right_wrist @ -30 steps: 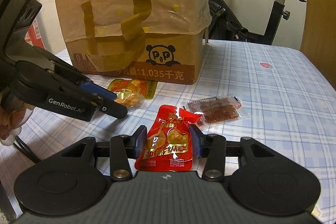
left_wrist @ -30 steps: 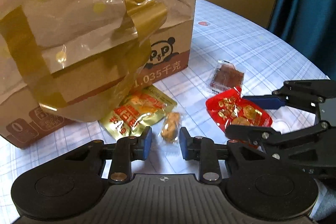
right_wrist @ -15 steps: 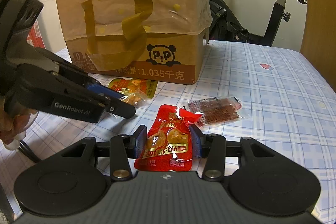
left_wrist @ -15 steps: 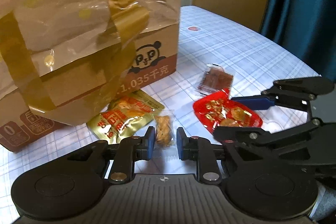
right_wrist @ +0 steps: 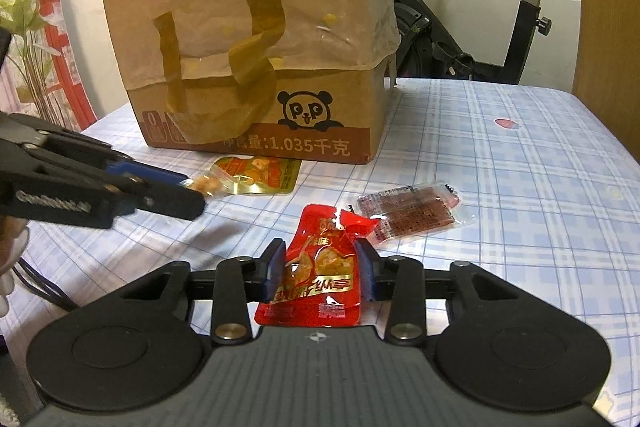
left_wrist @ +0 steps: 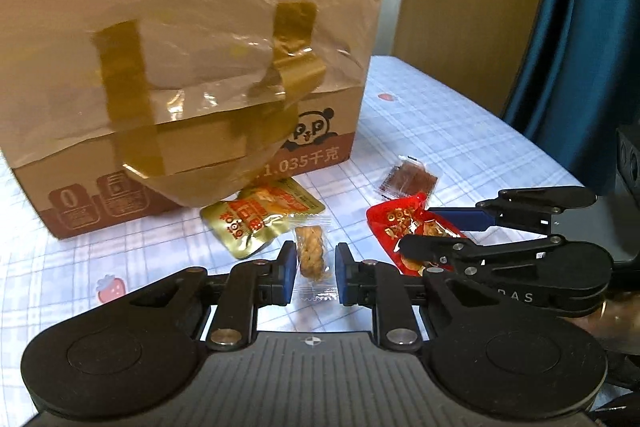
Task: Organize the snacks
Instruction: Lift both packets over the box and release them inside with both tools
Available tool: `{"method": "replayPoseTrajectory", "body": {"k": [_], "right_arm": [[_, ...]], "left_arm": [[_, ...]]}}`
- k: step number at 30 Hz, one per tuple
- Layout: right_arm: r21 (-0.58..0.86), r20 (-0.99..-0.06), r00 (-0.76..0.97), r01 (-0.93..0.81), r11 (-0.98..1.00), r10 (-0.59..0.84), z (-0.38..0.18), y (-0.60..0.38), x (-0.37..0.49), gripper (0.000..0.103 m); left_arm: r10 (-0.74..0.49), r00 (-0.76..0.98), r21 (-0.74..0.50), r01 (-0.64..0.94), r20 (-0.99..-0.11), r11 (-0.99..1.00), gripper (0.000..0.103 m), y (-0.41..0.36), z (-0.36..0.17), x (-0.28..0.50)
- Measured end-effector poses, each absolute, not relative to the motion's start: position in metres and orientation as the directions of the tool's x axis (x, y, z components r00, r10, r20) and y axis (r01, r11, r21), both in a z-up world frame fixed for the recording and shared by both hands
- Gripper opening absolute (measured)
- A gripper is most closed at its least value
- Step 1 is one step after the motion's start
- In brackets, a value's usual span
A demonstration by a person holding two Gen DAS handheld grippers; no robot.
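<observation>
Left hand-held gripper [left_wrist: 316, 269] nearer, agape round twist snack [left_wrist: 311, 254]; right hand-held gripper [right_wrist: 320, 269] clamping red packet [right_wrist: 316, 277]; box [right_wrist: 256, 147] "1.035千克".

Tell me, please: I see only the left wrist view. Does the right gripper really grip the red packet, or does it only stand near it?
Observer: In the right wrist view the red packet sits between both pads of the right gripper and is creased where they press, so it looks gripped.
Operator: Is there something behind the box on that side?
Observer: Yes, an exercise bike stands behind the cardboard box, beyond the table edge.
Operator: And how does my left gripper look from the side?
Observer: The tips of the left gripper reach the twisted snack, which lies just in front of the gold packet.
</observation>
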State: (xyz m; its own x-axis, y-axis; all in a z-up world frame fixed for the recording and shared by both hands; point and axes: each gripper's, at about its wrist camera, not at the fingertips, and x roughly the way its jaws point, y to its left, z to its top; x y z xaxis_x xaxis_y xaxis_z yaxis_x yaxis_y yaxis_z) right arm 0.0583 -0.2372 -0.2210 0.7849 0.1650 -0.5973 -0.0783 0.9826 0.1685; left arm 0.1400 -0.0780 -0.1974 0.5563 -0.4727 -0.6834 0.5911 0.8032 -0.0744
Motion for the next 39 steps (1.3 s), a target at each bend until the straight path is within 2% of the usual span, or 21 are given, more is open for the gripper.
{"method": "replayPoseTrajectory", "body": {"k": [6, 13, 15, 18, 27, 32, 39], "right_arm": [[0.179, -0.584, 0.795, -0.069, 0.981, 0.163, -0.215, -0.239, 0.053, 0.025], [0.165, -0.587, 0.795, -0.07, 0.984, 0.155, -0.203, -0.237, 0.048, 0.02], [0.166, -0.583, 0.797, -0.073, 0.983, 0.157, -0.198, -0.237, 0.046, 0.013], [0.161, -0.577, 0.802, -0.076, 0.984, 0.156, -0.191, -0.236, 0.043, 0.008], [0.155, -0.557, 0.815, -0.087, 0.984, 0.16, -0.173, -0.233, 0.04, 0.008], [0.177, -0.48, 0.859, -0.102, 0.979, 0.176, -0.138, -0.236, 0.04, 0.008], [0.145, -0.304, 0.931, -0.165, 0.975, 0.203, -0.061, -0.244, 0.063, 0.008]], "left_arm": [[-0.498, 0.554, -0.121, 0.579, -0.667, 0.806, 0.022, -0.069, -0.197, 0.135], [-0.524, 0.565, -0.154, 0.573, -0.637, 0.805, 0.022, -0.061, -0.195, 0.13], [-0.529, 0.574, -0.168, 0.563, -0.625, 0.809, 0.022, -0.055, -0.193, 0.13], [-0.533, 0.578, -0.186, 0.551, -0.618, 0.814, 0.022, -0.051, -0.192, 0.13], [-0.55, 0.603, -0.225, 0.53, -0.577, 0.817, 0.022, -0.032, -0.185, 0.123], [-0.562, 0.642, -0.229, 0.529, -0.521, 0.817, 0.022, -0.017, -0.16, 0.124], [-0.555, 0.734, -0.185, 0.529, -0.392, 0.829, 0.022, 0.007, -0.095, 0.143]]}}
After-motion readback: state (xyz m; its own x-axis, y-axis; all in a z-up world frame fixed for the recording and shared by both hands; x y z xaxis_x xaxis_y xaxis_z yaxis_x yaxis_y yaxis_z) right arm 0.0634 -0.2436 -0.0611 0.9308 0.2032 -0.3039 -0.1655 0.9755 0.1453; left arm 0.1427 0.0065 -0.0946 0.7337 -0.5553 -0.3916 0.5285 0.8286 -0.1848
